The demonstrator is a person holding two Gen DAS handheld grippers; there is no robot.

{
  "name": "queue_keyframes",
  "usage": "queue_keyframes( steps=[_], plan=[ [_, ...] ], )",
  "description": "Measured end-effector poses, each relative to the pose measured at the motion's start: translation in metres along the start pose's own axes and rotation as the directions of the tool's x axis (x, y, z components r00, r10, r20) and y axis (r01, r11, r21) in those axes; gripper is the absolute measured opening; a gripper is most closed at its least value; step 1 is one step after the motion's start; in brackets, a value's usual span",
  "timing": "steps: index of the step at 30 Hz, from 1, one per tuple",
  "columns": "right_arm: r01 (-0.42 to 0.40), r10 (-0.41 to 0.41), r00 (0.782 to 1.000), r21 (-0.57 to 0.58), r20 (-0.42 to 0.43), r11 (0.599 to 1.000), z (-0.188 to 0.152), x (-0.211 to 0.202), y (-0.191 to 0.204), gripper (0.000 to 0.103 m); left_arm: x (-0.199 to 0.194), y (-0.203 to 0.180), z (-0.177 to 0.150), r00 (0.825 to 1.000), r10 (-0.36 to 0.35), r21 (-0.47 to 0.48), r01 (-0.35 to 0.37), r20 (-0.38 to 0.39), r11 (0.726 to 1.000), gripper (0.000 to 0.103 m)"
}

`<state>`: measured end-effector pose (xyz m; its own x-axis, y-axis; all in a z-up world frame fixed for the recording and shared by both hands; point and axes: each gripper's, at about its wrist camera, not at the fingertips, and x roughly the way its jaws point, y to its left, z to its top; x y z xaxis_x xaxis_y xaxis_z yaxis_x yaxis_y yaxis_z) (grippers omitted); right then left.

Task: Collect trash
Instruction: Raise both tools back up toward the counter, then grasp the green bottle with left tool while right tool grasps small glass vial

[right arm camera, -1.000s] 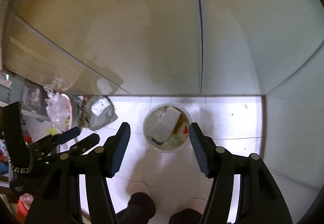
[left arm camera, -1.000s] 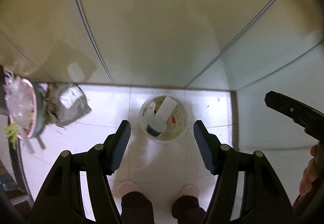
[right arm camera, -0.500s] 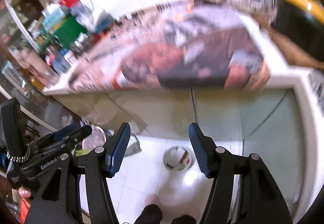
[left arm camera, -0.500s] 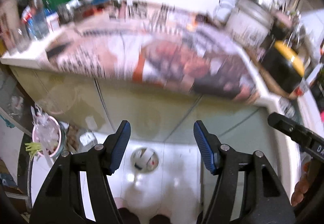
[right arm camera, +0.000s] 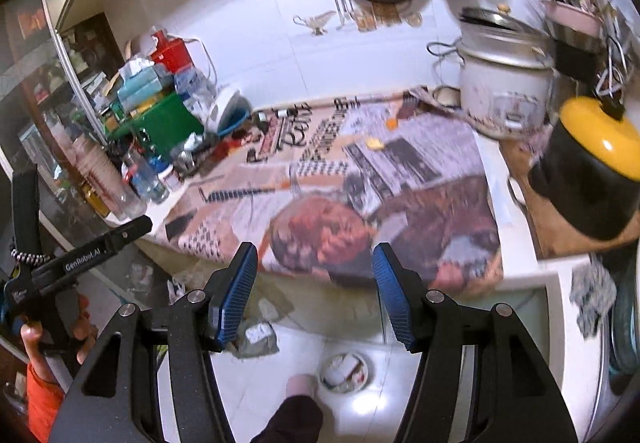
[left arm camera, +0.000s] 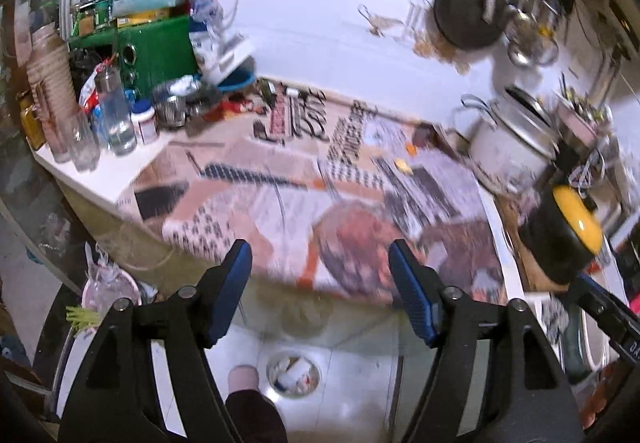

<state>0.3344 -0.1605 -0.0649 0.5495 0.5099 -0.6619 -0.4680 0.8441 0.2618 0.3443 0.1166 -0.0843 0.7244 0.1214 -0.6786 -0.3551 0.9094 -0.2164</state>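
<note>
Both grippers hover in front of a kitchen counter covered with a printed newspaper (left arm camera: 320, 195) (right arm camera: 340, 183). Small yellow and orange scraps (left arm camera: 402, 165) (right arm camera: 374, 143) lie on the far part of the paper. My left gripper (left arm camera: 318, 263) is open, its jaws are opening wider, and nothing is between them. My right gripper (right arm camera: 314, 259) is open too and holds nothing. Far below on the white floor stands a round trash bin (left arm camera: 294, 369) (right arm camera: 344, 365) with paper and wrappers inside.
A white rice cooker (right arm camera: 504, 91) and a black pot with a yellow lid (right arm camera: 592, 171) stand at the counter's right. A green box (left arm camera: 160, 47), bottles (left arm camera: 116, 115) and jars crowd the left. A grey bag (right arm camera: 256, 339) and a person's foot (right arm camera: 300, 383) are on the floor.
Both grippers have risen from just above the bin to counter height and tilted up, bringing the counter top into view. The left jaws stand slightly wider.
</note>
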Motion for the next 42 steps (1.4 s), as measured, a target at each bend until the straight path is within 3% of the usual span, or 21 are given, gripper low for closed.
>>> queue_keyframes(
  steps=[7,12,15,19,29,33,38,41,42],
  plan=[
    [0.029,-0.029,1.000,-0.023,0.013,0.999,0.053,0.070,0.021,0.056,0.100,0.041,0.089,1.000,-0.019,0.022,0.018,0.025,1.000,0.071],
    [0.106,-0.106,0.994,0.011,-0.004,0.994,0.115,0.154,0.042,0.056,0.196,0.070,0.174,0.999,-0.022,0.057,0.024,-0.036,0.998,0.071],
    [0.103,-0.102,0.995,0.065,-0.018,0.993,0.153,0.203,0.049,0.056,0.262,0.089,0.220,0.997,-0.030,0.059,0.035,-0.071,0.998,0.071],
    [0.141,-0.138,0.990,0.107,-0.027,0.984,0.182,0.249,0.051,0.056,0.341,0.105,0.256,0.995,0.004,0.032,-0.001,-0.101,0.999,0.071],
    [0.174,-0.159,0.978,0.106,-0.134,0.979,0.227,0.356,0.039,0.056,0.493,0.123,0.303,0.981,0.090,-0.039,-0.098,-0.169,0.994,0.069],
    [0.145,-0.126,0.974,0.090,-0.188,0.985,0.238,0.395,0.032,0.056,0.532,0.130,0.309,0.969,0.139,-0.067,-0.155,-0.204,0.986,0.067],
    [0.119,-0.104,0.962,0.044,-0.251,0.992,0.246,0.435,0.030,0.056,0.564,0.131,0.310,0.959,0.146,-0.088,-0.172,-0.245,0.981,0.065],
    [0.109,-0.101,0.961,0.016,-0.258,0.994,0.248,0.449,0.031,0.056,0.576,0.129,0.308,0.950,0.166,-0.071,-0.191,-0.263,0.979,0.053],
    [0.105,-0.098,0.960,0.012,-0.262,0.994,0.248,0.454,0.031,0.056,0.581,0.129,0.307,0.947,0.166,-0.065,-0.190,-0.275,0.980,0.045]
  ],
)
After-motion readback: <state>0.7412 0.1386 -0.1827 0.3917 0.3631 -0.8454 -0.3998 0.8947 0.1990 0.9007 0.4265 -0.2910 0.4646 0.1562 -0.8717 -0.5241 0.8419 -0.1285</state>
